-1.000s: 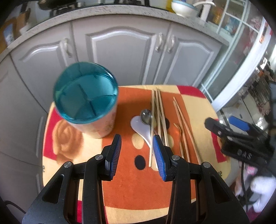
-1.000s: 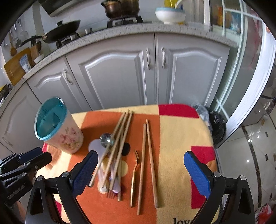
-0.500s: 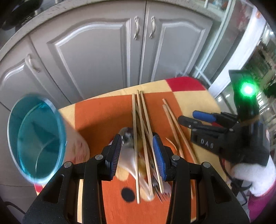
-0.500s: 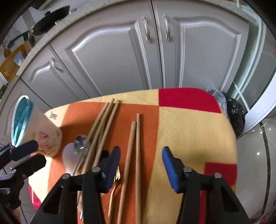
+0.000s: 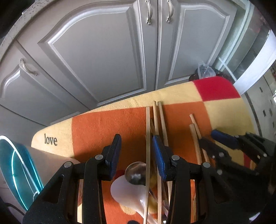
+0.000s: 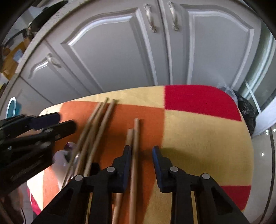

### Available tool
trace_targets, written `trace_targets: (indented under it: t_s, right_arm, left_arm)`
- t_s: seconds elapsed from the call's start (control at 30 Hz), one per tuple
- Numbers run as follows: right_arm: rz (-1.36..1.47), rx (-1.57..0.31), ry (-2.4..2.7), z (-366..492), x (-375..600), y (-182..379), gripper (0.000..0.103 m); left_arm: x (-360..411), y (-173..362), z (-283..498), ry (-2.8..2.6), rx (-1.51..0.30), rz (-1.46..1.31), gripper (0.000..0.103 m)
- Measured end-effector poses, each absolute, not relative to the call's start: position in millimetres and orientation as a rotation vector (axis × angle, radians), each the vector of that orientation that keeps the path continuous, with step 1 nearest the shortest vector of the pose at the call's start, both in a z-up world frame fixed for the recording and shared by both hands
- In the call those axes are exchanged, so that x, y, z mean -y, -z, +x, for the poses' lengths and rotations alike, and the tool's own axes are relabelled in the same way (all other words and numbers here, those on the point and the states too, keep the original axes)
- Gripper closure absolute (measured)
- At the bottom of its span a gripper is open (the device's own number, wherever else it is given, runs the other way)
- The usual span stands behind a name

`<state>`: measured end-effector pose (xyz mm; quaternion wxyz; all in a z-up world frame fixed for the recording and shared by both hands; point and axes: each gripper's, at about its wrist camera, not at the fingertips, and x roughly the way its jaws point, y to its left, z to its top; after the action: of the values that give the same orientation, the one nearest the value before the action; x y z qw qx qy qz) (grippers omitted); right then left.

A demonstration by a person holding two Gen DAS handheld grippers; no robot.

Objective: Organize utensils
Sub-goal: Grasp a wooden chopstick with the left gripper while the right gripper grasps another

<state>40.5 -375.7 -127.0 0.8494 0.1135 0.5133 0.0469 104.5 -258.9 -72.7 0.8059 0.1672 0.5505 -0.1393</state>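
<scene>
The right gripper [image 6: 141,151] has its jaws closing around one dark wooden chopstick [image 6: 135,137], not yet pinching it; its twin lies just outside. The left gripper [image 5: 136,153] hovers with jaws spread over a pale chopstick [image 5: 147,137] and two spoons [image 5: 136,174]. Everything lies on the checked cloth [image 5: 107,124]; the teal-rimmed holder [image 5: 15,168] stands at the left.

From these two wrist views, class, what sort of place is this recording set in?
Most likely a home kitchen. Grey panelled cabinet doors with metal handles sit under a speckled countertop, a dark pan rests up there, and chopsticks lie on a patterned cloth.
</scene>
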Motion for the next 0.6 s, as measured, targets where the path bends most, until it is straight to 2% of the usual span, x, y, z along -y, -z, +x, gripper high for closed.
trace_targets:
  t_s: [0.13, 0.27, 0.53, 0.57, 0.6]
  right_arm:
    - [0.196, -1.096, -0.1, 42.5, 371.2, 134.4, 0.077]
    - [0.185, -1.079, -0.082, 42.0, 375.2, 132.4, 0.087]
    - [0.306, -1.086, -0.068, 35.5, 402.5, 135.9, 0.087]
    - [0.32, -1.082, -0.069, 36.1, 404.5, 136.3, 0.087]
    - [0.335, -1.077, -0.074, 38.1, 405.9, 136.4, 0.087]
  left_arm:
    - [264.1, 81.2, 113.7, 0.268, -1.181, 0.404, 0.067]
    - [261.2, 89.1, 123.7, 0.246, -1.212, 0.399, 0.067]
    - [262.7, 88.0, 132.8, 0.27, -1.229, 0.383, 0.067]
    - [263.1, 87.5, 132.8, 0.278, -1.233, 0.379, 0.071]
    - [263.9, 86.9, 133.2, 0.29, -1.238, 0.377, 0.08]
